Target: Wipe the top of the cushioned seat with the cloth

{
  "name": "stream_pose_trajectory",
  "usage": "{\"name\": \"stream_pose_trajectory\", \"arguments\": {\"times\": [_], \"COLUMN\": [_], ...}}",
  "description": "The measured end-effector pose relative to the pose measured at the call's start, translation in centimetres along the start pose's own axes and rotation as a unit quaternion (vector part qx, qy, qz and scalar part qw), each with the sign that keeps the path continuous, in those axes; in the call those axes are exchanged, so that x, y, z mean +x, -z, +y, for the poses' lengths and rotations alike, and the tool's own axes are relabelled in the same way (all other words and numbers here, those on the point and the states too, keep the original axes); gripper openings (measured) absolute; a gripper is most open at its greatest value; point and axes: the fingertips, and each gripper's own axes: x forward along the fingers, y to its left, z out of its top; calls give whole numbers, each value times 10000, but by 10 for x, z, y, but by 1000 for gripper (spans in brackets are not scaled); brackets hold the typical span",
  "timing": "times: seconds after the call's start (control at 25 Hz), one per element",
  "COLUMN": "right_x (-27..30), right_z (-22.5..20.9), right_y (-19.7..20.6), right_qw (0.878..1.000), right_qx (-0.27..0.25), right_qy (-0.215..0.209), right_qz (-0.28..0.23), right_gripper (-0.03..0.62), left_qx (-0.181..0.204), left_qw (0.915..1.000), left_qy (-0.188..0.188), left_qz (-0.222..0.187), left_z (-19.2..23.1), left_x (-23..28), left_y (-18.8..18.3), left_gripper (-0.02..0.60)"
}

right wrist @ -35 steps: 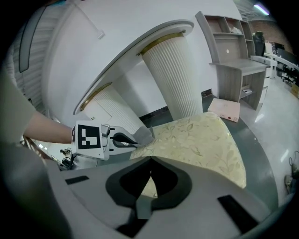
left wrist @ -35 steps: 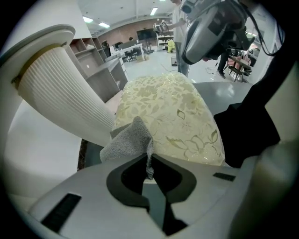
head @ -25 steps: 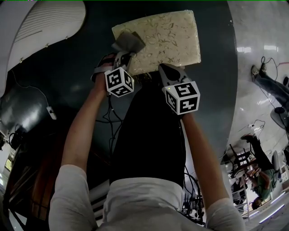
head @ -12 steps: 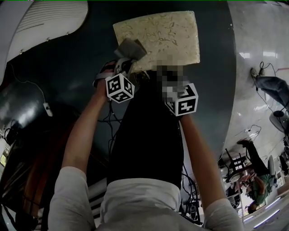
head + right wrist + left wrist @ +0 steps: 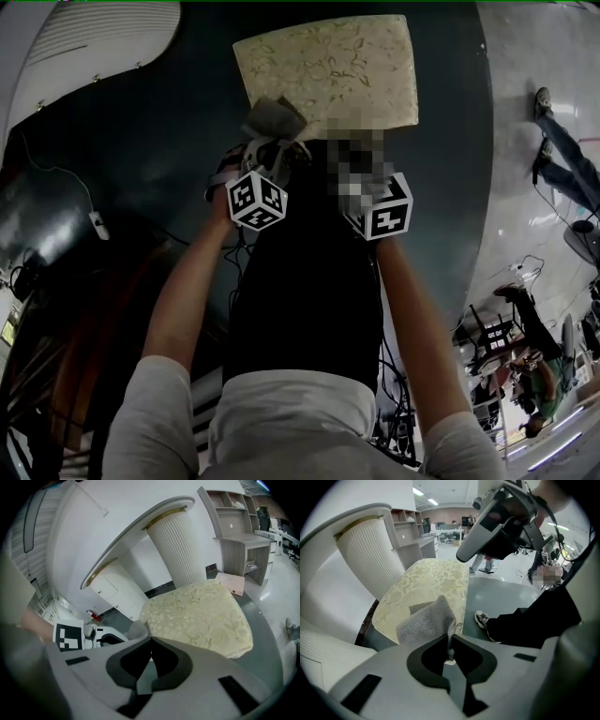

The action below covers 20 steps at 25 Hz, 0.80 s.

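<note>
- The left gripper (image 5: 449, 641) is pinching a grey, speckled fabric cloth (image 5: 426, 620) by one edge. Its fingers are pressing on that edge, and the rest of the cloth is standing up just ahead of the fingertips, free to act as a wiping pad.
- The square cushioned seat, cream with a pale leaf pattern (image 5: 429, 581), is lying ahead of and below the left fingers. The cloth is hovering over the seat's nearest corner. A shadow falling on the fabric just beyond it suggests the cloth is lifted off the seat, not pressing on it.
- The right gripper (image 5: 151, 641) is carrying nothing, its fingers pressed together with an empty gap behind the tips. The seat is stretching ahead of them and to their right, and the cloth is sitting just to their left.
- The empty gripper is probably hanging back so that the wiping hand has the whole top to itself.
- Most of the top is lying beyond the cloth, so the next stroke will likely mean lowering the cloth flat and sweeping it away from the fingers. With so narrow a pinch, the cloth may fold over.
</note>
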Motion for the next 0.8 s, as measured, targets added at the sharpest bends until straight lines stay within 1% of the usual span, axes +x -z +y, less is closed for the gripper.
{"name": "stream_pose_trajectory", "arguments": {"times": [0.16,0.44,0.56,0.8], "right_x": [-2,-12,-15,-23], "right_z": [-4,-19,-25,-45], "right_y": [0,-2,1,8], "right_qw": [10000,9997,9995,9990], "right_qx": [71,180,263,395], "right_qy": [34,147,150,169], "right_qz": [-14,-105,-115,-139], "right_gripper": [9,9,9,9], "left_qx": [-79,-198,-125,147], "left_qw": [9999,9997,9998,9998], "left_qy": [95,96,106,117], "left_qz": [-60,-107,-74,-52], "left_z": [-13,-18,-20,-25], "left_x": [4,9,11,20], "left_y": [-10,-27,-32,-47], "left_gripper": [37,37,37,37]}}
